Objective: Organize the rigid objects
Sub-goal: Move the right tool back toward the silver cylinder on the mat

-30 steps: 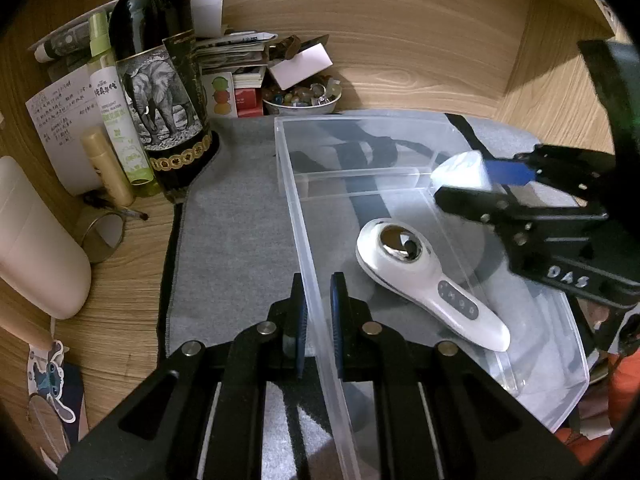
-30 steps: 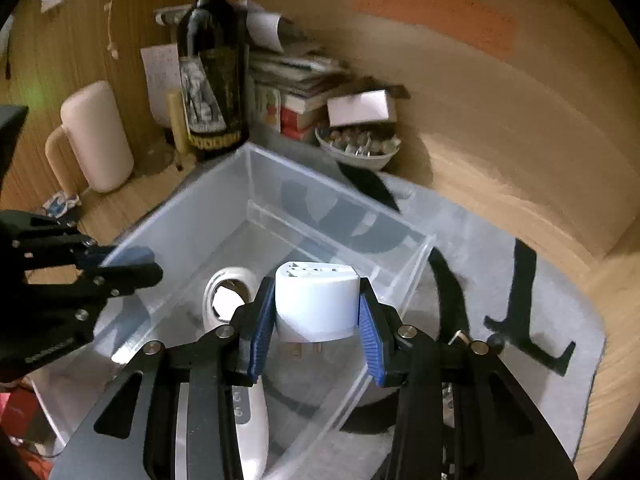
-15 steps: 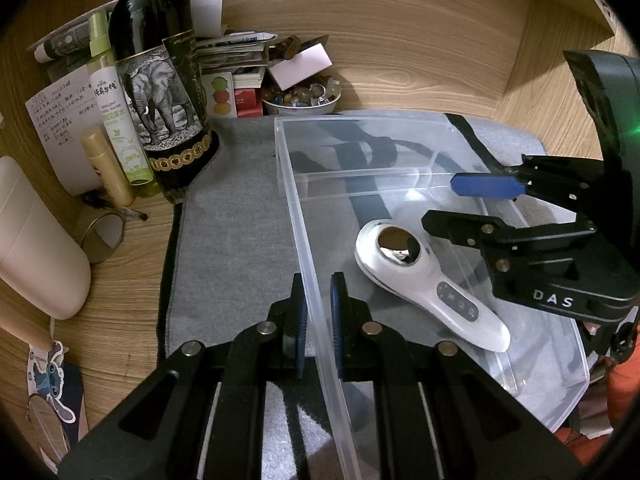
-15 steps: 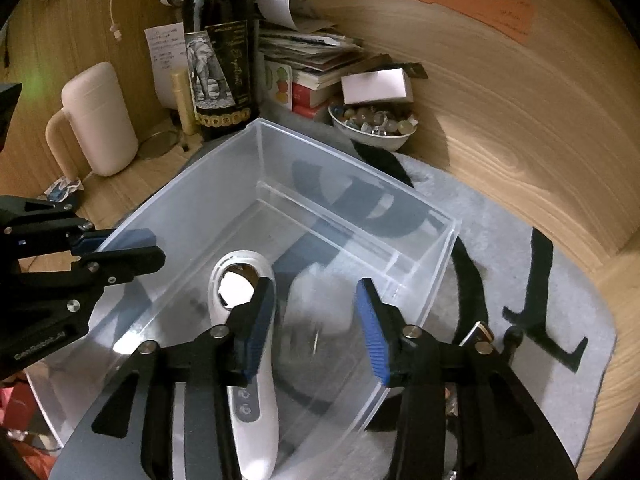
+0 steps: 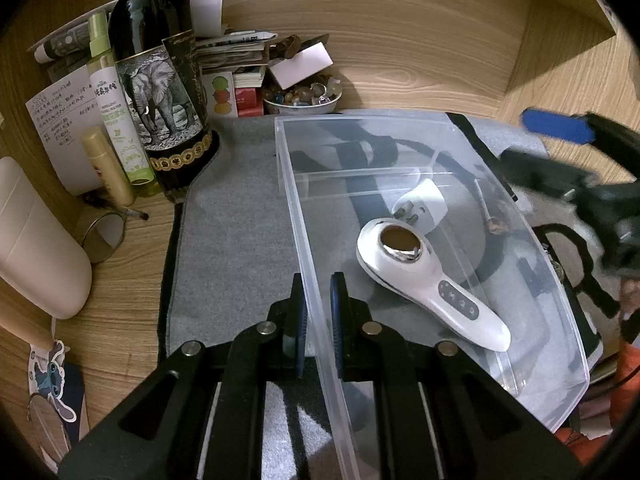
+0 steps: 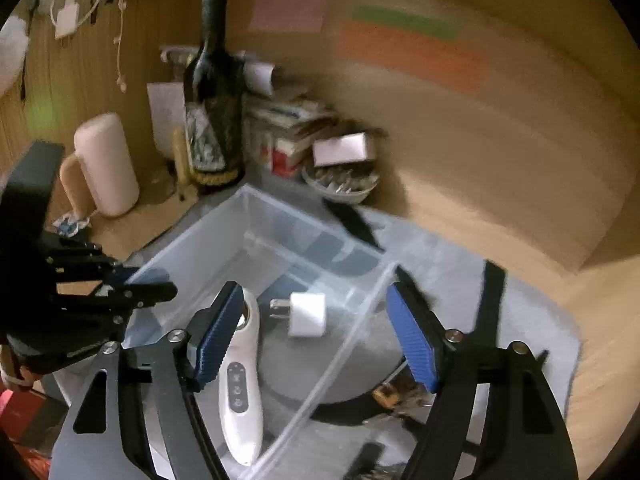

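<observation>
- The left tool (image 5: pixel 317 316) is being kept pinched on the near-left wall of the clear plastic bin (image 5: pixel 520 216), one pad outside the wall and one inside, so the bin is being steadied on the grey mat (image 5: pixel 236 208).
- The right tool (image 6: pixel 316 344) is being held spread wide above the bin, with nothing between its blue pads (image 6: pixel 412 344); its view is being blurred, so it is judged to be in motion.
- The white plug adapter (image 6: pixel 306 314) is lying on its side on the bin floor, prongs pointing toward the bin's left wall, just beside the head of the white handheld device (image 5: pixel 424 276), which is stretched along the floor toward the near end.
- The step in hand is judged to be the release of the adapter into the bin.
- The next move is judged to call for another rigid object to be sought outside the bin; small dark items (image 6: pixel 386 394) are lying on the mat by the bin's right wall, too blurred to be named.
- The wine bottle (image 5: pixel 160 80), bowl of trinkets (image 5: pixel 304 98) and papers are being left toward the desk's far-left corner.
</observation>
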